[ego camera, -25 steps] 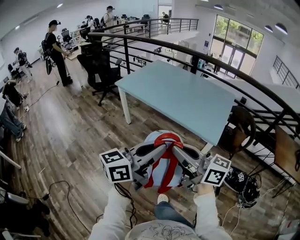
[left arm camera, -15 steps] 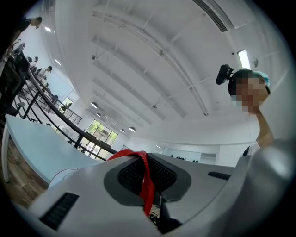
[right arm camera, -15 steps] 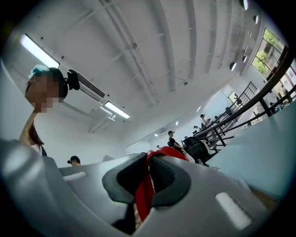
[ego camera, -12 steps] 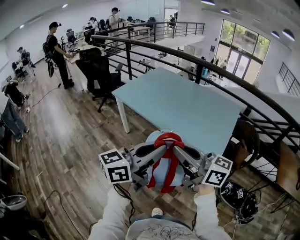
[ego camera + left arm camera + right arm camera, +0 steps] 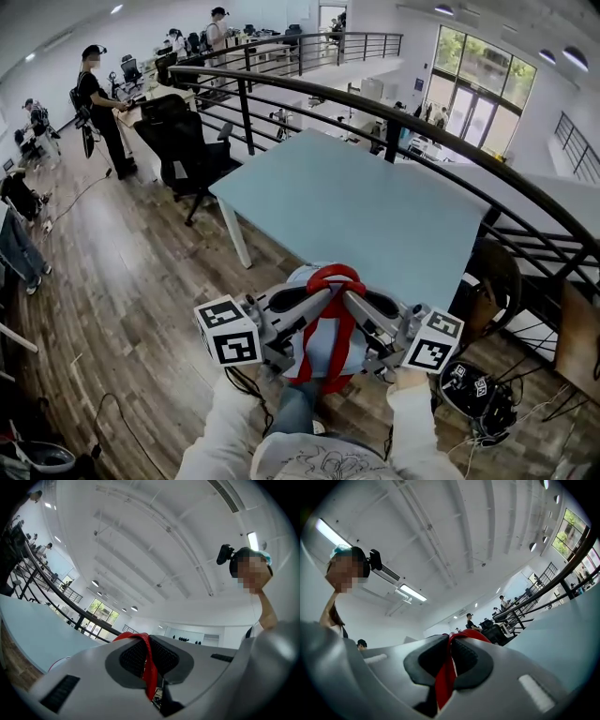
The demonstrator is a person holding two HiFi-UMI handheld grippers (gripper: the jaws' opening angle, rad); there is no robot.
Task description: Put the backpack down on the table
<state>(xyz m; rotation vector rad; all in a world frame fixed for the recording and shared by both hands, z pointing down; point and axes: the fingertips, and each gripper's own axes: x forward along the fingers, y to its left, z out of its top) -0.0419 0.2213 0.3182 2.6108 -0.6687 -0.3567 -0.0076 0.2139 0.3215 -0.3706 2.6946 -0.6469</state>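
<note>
A light-blue backpack (image 5: 325,349) with red straps hangs under both grippers, above the wooden floor at the near edge of the pale blue table (image 5: 375,206). Its red top strap (image 5: 333,278) loops up between the two grippers. My left gripper (image 5: 322,296) is shut on that strap from the left, my right gripper (image 5: 350,298) from the right. In the left gripper view the red strap (image 5: 148,667) is pinched between the dark pads (image 5: 133,657). The right gripper view shows the same strap (image 5: 445,677) clamped between its pads (image 5: 464,660). The pack's lower part is hidden by the grippers.
A black railing (image 5: 403,117) runs behind the table. A black office chair (image 5: 183,141) stands left of it and a dark chair (image 5: 492,272) at its right end. Cables and a dark bag (image 5: 478,384) lie on the floor at right. People (image 5: 94,103) stand far back left.
The table has come closer and larger in the head view as the person walks toward it. Both grippers keep the same hold on the strap.
</note>
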